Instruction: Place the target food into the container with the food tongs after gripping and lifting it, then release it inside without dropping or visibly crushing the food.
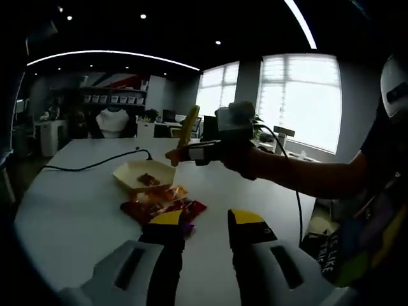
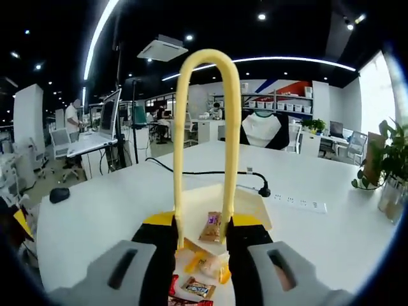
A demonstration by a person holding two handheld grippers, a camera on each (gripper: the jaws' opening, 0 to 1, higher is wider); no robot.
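Snacks (image 1: 162, 207) lie on white table (image 1: 76, 210) in an office.

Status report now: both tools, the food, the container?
Right tool shut on yellow tongs, above the container. Left tool open, holding nothing. One snack packet in container; other packets beside it on table. Black cable behind, not in the way.

Open-plan office. Evidence: large white worktable (image 2: 357, 236) with a white power strip (image 2: 299, 203) and black cable (image 2: 204, 172); desks carrying dark flat monitors (image 2: 108, 115); wall shelving of white storage bins (image 2: 277, 103); recessed ceiling spotlights and LED strips; big bright windows (image 1: 299, 102).
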